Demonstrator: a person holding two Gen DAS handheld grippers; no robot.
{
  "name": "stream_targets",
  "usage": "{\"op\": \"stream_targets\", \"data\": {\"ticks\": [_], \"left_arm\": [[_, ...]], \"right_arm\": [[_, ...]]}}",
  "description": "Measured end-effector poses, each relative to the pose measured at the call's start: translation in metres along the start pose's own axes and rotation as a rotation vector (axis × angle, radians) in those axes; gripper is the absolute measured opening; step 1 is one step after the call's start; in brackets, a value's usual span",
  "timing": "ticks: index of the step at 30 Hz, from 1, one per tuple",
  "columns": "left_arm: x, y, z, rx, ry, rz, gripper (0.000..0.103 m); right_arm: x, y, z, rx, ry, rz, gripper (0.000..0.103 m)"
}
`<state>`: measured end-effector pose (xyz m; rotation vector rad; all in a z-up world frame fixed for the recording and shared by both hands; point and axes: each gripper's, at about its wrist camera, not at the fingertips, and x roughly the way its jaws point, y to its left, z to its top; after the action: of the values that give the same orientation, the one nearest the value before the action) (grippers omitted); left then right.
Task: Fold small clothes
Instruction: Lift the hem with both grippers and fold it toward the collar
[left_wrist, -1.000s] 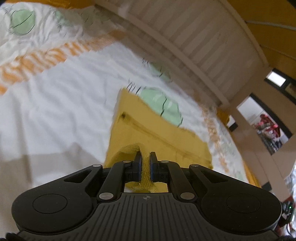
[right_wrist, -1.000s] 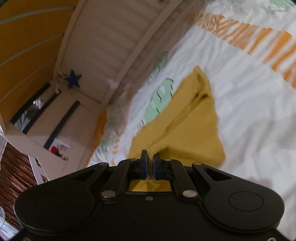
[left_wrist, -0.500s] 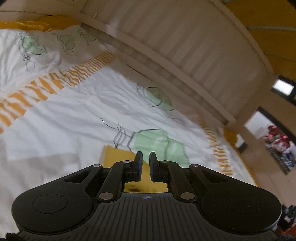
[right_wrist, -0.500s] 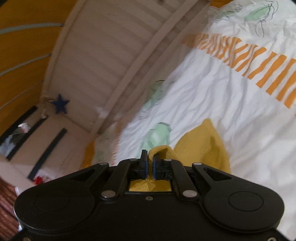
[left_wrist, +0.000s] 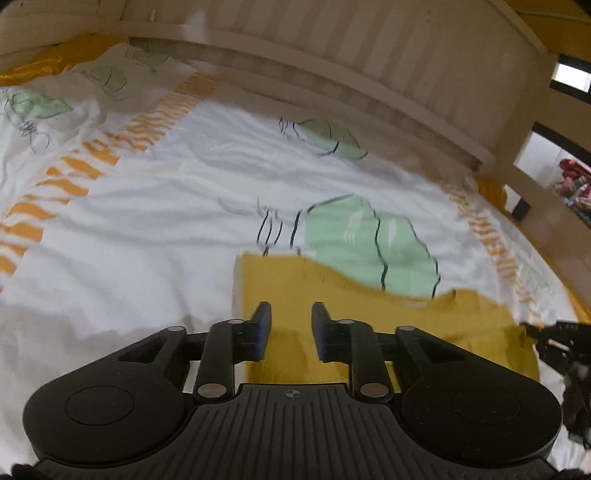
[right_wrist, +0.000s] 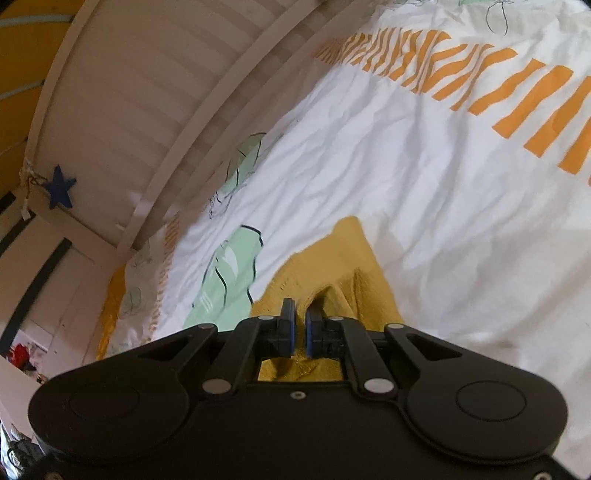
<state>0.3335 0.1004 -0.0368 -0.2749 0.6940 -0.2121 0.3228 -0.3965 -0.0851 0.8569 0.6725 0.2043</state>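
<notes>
Near edge of the yellow garment (left_wrist: 369, 325) is hidden behind the gripper bodies in both wrist views, so you cannot check how that edge lies. Left view is blurred; the weave and any seam on the cloth are hard to make out. At the right margin of the left view a dark shape cuts in; it reads as the other tool, but only part shows.

Your left gripper (left_wrist: 290, 328) hovers low over the garment, pointing along the bed toward the slatted rail (left_wrist: 369, 55). Its fingers (left_wrist: 260, 325) stand apart with bare yellow cloth visible in the gap; nothing is pinched.

Your right gripper (right_wrist: 300, 328) sits tilted, the bed running diagonally across its view. Its blue pads (right_wrist: 290, 325) are drawn close together on a raised fold of the garment (right_wrist: 332, 273), which bunches up just ahead of the tips.

The garment lies on the white bedsheet (left_wrist: 147, 229), overlapping a green printed patch (left_wrist: 369, 240), well short of the orange stripes (right_wrist: 480, 81).

A blue star (right_wrist: 59, 190) hangs on the rail's end post.
</notes>
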Motion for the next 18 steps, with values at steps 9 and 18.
{"op": "stream_targets", "data": {"ticks": [9,18], "left_arm": [[0.002,0.005,-0.019,-0.033,0.069,-0.017,0.045],[0.018,-0.007,-0.016,-0.001,0.060,0.006,0.035]], "right_arm": [[0.002,-0.002,-0.004,0.003,0.013,0.006,0.015],[0.000,-0.003,-0.006,0.003,0.017,0.006,0.016]]}}
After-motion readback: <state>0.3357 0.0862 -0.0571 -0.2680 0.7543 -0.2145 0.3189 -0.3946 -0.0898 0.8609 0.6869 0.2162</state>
